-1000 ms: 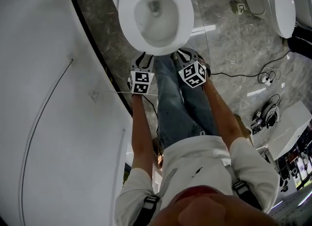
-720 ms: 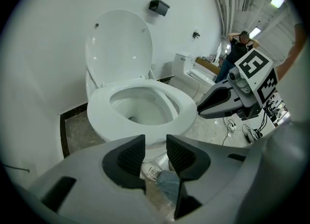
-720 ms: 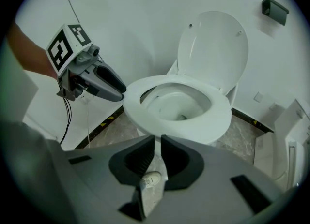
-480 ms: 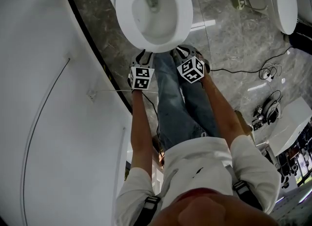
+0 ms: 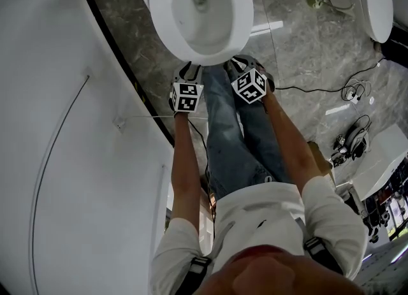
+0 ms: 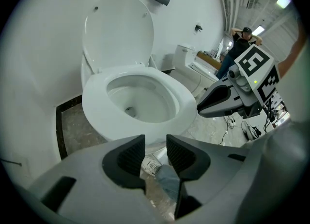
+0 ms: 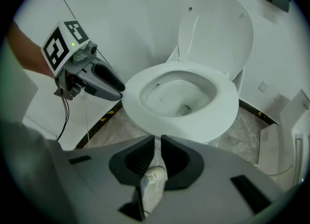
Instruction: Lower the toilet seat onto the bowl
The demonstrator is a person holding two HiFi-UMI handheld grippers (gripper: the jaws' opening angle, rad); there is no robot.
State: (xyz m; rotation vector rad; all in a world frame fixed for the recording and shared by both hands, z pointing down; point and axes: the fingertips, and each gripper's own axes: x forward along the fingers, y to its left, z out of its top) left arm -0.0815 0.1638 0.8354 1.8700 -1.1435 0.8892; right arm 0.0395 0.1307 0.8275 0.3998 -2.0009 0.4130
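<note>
A white toilet (image 5: 201, 13) stands ahead of me on the marble floor. Its ring-shaped seat (image 6: 97, 103) (image 7: 224, 108) lies flat on the bowl, while the lid (image 6: 118, 34) (image 7: 215, 32) stands upright against the wall. My left gripper (image 5: 190, 69) (image 6: 155, 143) hovers just before the bowl's front rim, a narrow gap between its jaws and nothing held. My right gripper (image 5: 239, 65) (image 7: 158, 143) hangs beside it, right of the rim's front, its jaws nearly touching and empty. Each gripper shows in the other's view: the right gripper (image 6: 227, 101) and the left gripper (image 7: 104, 80).
A white wall (image 5: 57, 128) runs close along the left. A second toilet (image 5: 376, 4) stands at the far right. Cables (image 5: 354, 93), a headset-like bundle (image 5: 350, 147) and a white box (image 5: 379, 166) lie on the floor to the right. A person (image 6: 240, 44) stands far behind.
Both grippers have drifted slightly up the frame with the toilet, keeping their place just before the front rim. The seat and lid have not moved.
</note>
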